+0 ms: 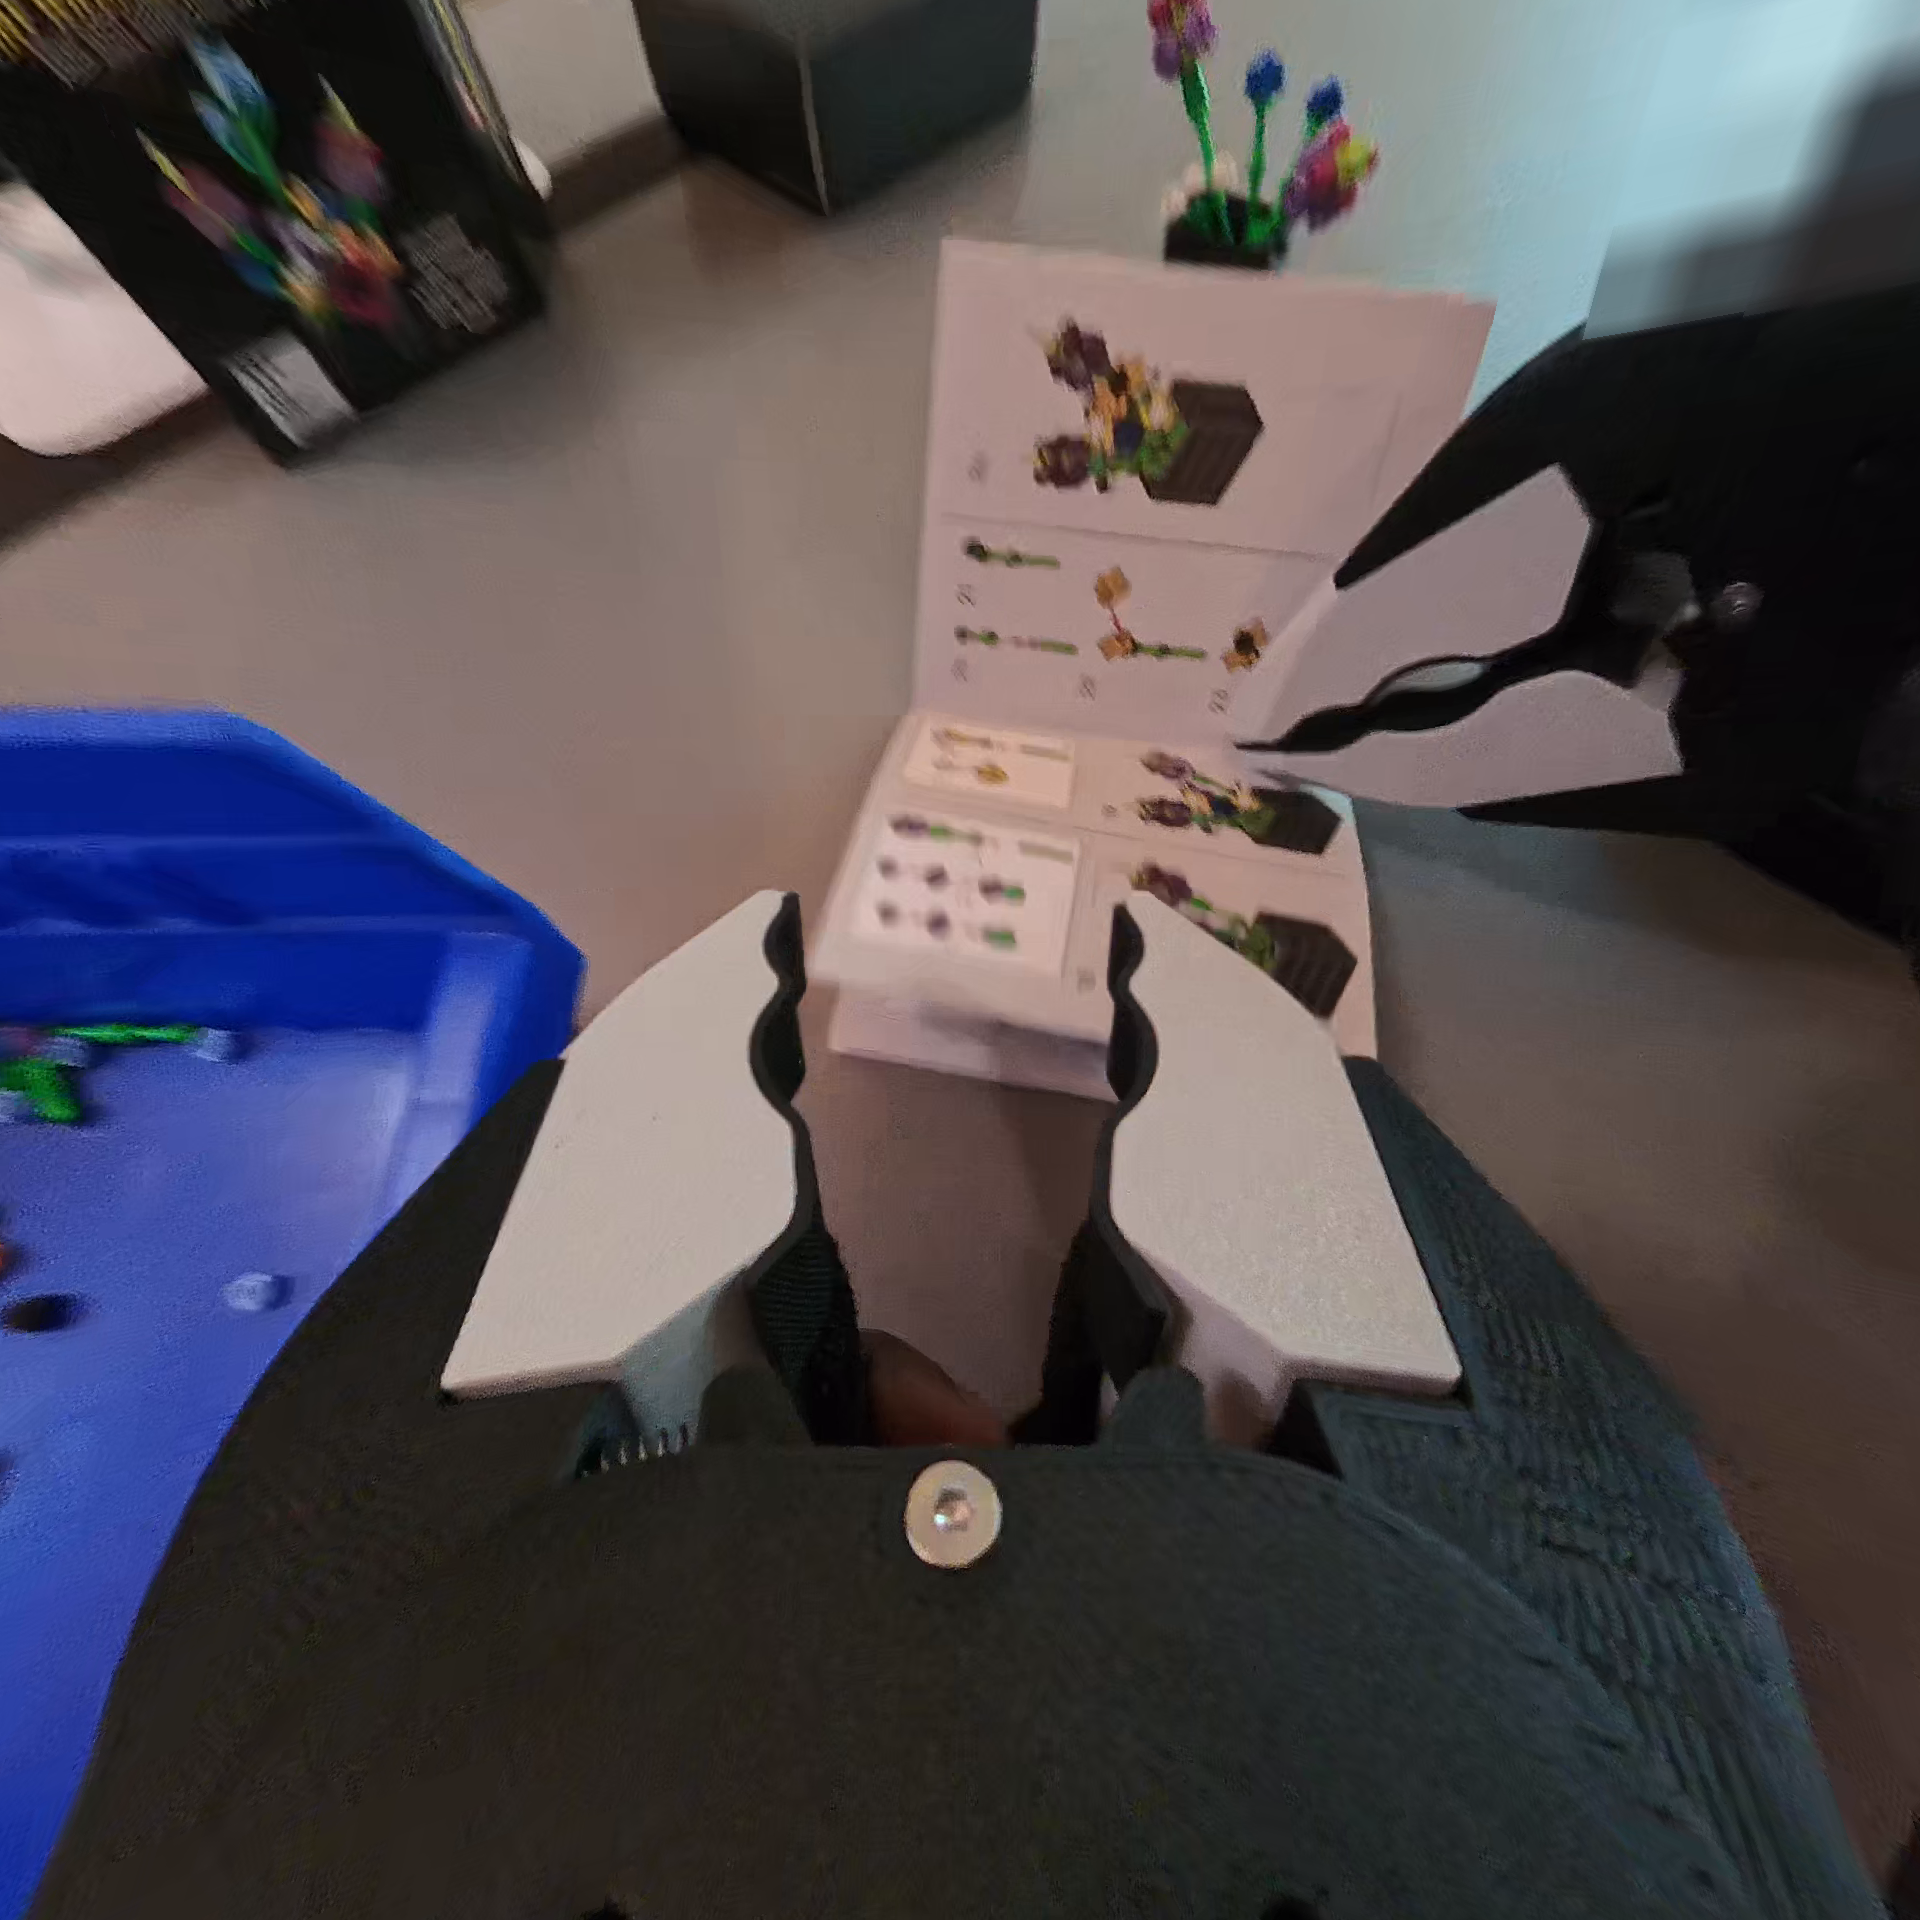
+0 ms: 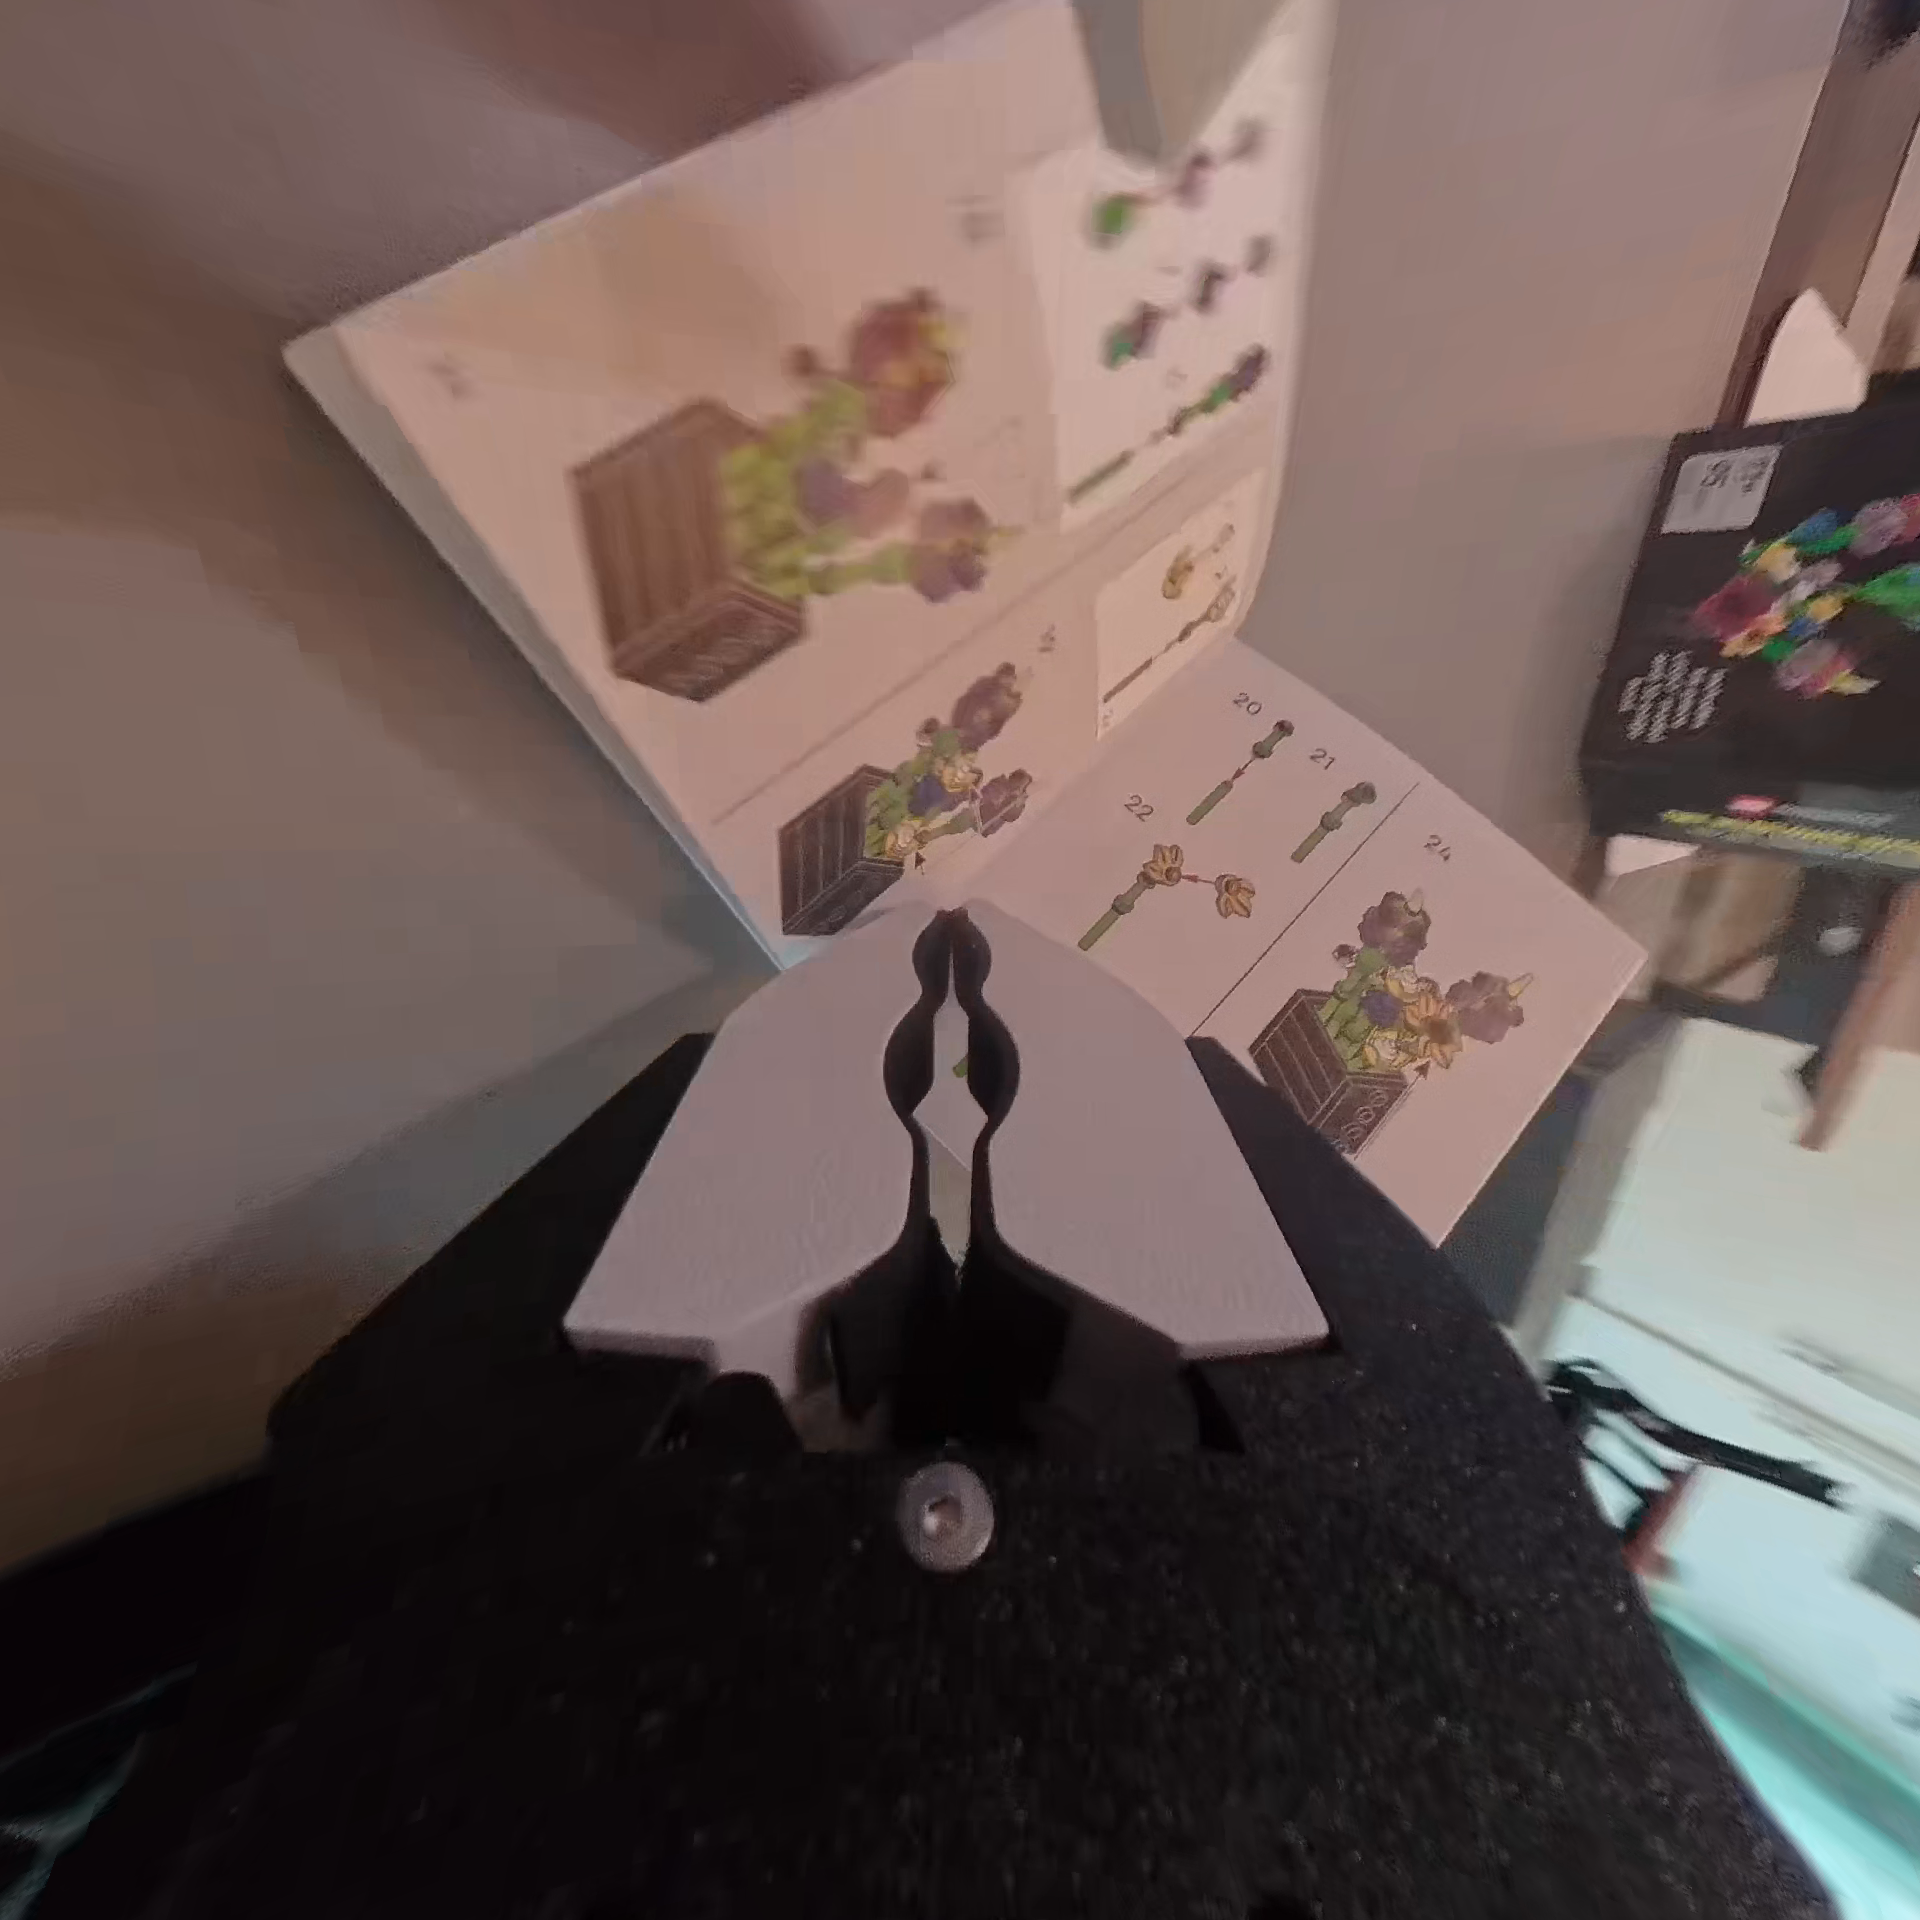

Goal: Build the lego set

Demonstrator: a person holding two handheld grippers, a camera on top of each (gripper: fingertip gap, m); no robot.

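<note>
- Partly built model: a black pot with flowers [image 1: 1226,239] stands upright at the far side of the desk [image 1: 623,623], behind the booklet. It carries green stems with blue, purple and pink blooms — so a good share of the build appears done.
- Instruction booklet [image 1: 1101,883] lies open near the middle of the desk, one page [image 1: 1195,416] lifted upright. The open pages show a late stage of the pot with flowers — by my judgement, assembly is well along but unfinished.
- Loose parts: the blue bin [image 1: 260,935] at the left holds a few green and small grey pieces; stems remain to be made and fitted.
- Left claw [image 1: 956,935]: spread, empty, hovering near the booklet's near edge.
- Right claw [image 2: 951,920]: pressed together at the tips on the edge of the raised page, as the left wrist view shows — it seems to be a page turn, not brick work.
- Set box [image 2: 1766,623], black with a flower picture, stands aside.
- Remaining: consult the next step, then pick parts from the bin.
</note>
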